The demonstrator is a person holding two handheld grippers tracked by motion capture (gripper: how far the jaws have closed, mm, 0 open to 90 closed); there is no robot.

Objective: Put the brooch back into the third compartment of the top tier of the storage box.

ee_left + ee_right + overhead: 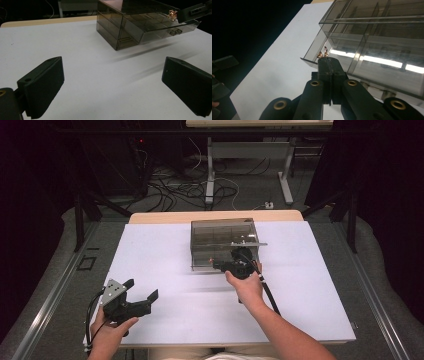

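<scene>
Ring, seemingly gold, pinched by right gripper over open drawer; left gripper spread.

1. The table carried a white top surface, with a bare wooden strip visible along its far edge.
2. A smoky clear drawer box stood directly on the white surface, toward the far side.

Black two-jaw tools (brass rivets), grey plate, black cables
</scene>
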